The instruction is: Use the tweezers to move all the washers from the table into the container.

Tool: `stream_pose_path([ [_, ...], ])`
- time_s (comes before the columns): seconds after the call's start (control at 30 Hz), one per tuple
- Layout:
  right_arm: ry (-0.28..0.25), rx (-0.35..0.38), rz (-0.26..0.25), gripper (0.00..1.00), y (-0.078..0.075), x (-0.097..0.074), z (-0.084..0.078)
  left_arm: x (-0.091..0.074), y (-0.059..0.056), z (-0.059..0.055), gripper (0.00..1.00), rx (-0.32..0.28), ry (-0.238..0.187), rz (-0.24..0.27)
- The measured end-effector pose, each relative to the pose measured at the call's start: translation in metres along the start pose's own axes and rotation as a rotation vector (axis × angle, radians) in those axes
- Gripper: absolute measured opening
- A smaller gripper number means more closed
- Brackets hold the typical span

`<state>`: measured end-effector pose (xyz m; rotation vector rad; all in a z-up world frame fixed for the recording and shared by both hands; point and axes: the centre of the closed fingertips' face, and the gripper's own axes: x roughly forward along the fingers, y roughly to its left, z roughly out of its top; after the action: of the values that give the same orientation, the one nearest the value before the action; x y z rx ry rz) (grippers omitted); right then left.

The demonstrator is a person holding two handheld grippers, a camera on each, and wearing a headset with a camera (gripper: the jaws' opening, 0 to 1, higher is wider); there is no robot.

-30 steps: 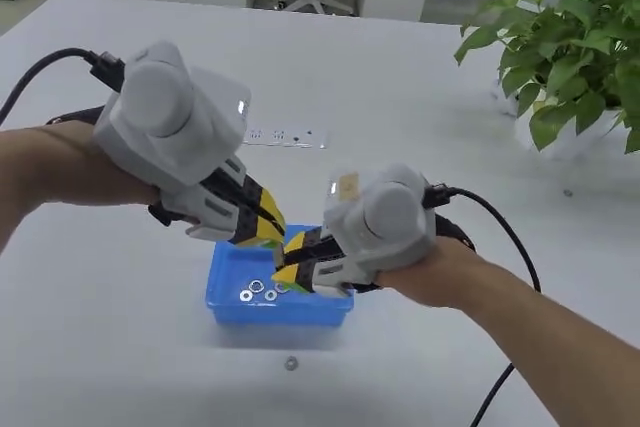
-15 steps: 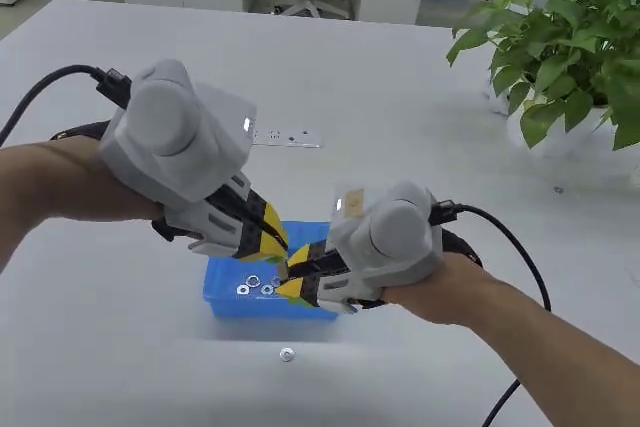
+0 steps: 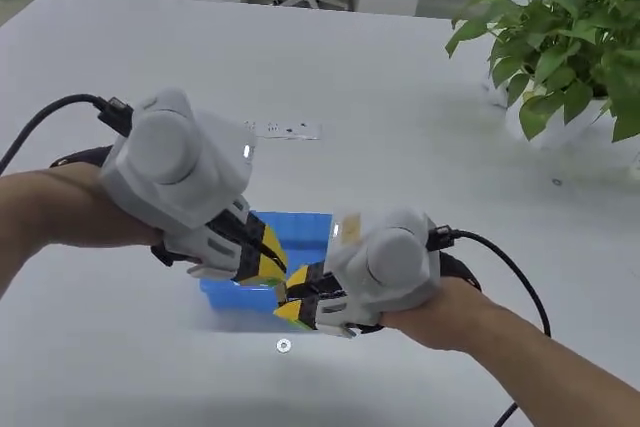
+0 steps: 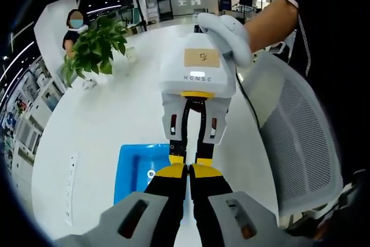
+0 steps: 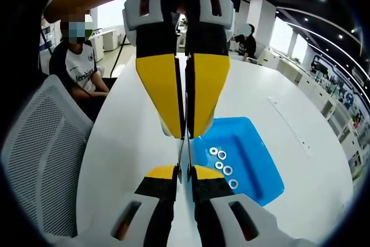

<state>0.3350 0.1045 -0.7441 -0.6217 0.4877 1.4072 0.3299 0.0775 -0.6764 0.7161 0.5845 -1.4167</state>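
Tweezers (image 5: pixel 184 157) right in the middle, a thin metal strip, and the right gripper (image 5: pixel 185 173) has its yellow-tipped jaws clamped tight on them. Straight across comes the left gripper (image 5: pixel 185 134), nose to nose with it, jaws drawn together to a narrow slit. The strip runs up to those tips, but whether they actually pinch it I cannot tell. In the head view the two grippers meet tip to tip over the near edge of the blue container (image 3: pixel 300 227), left one higher, right one lower and nearer the person. The right gripper view looks into the container: a small cluster of washers (image 5: pixel 222 155) lies on its floor, close together. And out on the white table (image 3: pixel 400 117), just in front of the container's near wall, one lone washer (image 3: pixel 284 346) lies flat, apart from both grippers. A potted plant (image 3: pixel 570 37) stands well off at the far right.
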Motion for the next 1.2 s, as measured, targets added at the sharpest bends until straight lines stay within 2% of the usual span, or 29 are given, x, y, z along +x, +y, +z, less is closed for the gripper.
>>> stream_pose_path([
  [0.4,0.011,0.023,0.020,0.11,0.013,0.010,-0.015,0.014,-0.013,-0.010,0.06,-0.017,0.004,-0.036],
  [0.9,0.017,0.032,0.034,0.12,0.019,0.021,-0.026,0.025,-0.018,-0.022,0.06,-0.036,0.017,-0.066],
  [1.2,0.016,0.038,0.042,0.12,0.020,0.025,-0.029,0.029,-0.019,-0.025,0.06,-0.040,0.025,-0.076],
])
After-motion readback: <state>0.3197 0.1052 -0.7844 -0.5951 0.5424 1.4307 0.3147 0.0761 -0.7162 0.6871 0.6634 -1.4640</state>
